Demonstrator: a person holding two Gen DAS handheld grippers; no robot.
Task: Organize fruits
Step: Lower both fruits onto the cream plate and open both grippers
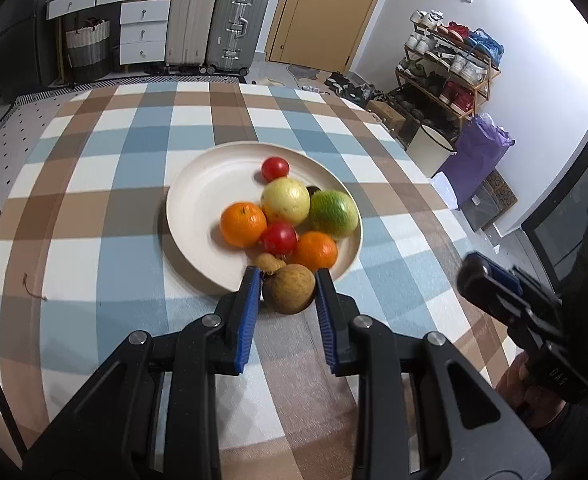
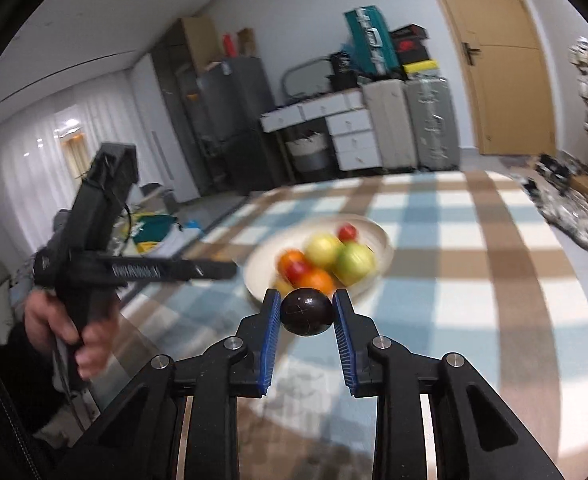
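The worktop (image 1: 94, 184) wears a check cloth of blue, brown and white squares; the plate (image 1: 198, 200) is cream; on it lie two orange fruits (image 1: 243, 224), two small red ones (image 1: 279, 238), a pale yellow one (image 1: 286, 201) and a green one (image 1: 333, 214); the left gripper (image 1: 288, 280) is black with blue fingers (image 1: 250, 292) around a tan-brown fruit (image 1: 288, 294); the right gripper (image 2: 306, 304) has the same colours, and its round fruit (image 2: 306, 316) looks very dark, maybe deep purple, in the blurred view.

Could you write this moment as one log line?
left gripper: shut on brown fruit | right gripper: shut on dark fruit | plate: seven fruits
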